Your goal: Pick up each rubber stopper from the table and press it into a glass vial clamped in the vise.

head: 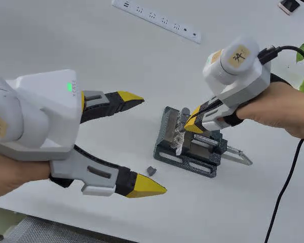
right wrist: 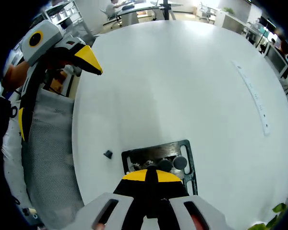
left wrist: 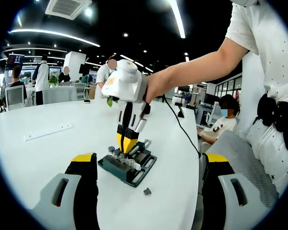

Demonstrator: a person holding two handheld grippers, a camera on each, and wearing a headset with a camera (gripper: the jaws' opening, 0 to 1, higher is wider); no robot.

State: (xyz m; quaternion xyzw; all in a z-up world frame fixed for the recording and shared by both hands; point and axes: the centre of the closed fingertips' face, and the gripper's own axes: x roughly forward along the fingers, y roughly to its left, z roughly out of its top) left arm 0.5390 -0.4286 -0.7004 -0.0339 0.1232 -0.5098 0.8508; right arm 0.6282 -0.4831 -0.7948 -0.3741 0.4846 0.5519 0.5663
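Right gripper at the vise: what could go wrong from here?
The right gripper, jaws shut, is down among the glass vials in the vise; an off-centre push might crack one. The open left gripper hovers near the loose stopper on the table; a clumsy approach could knock it away.

A loose stopper (head: 151, 170) lies on the table (head: 66, 45) beside the vise (head: 192, 161).

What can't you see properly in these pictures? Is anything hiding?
- Whether the right gripper is pinching a stopper: in the right gripper view its own closed yellow tips cover that spot.
- How many glass vials are in the vise: in the head view they are clear, tiny and partly behind that gripper.
- The shape of the loose stopper on the table: too small in the head view.
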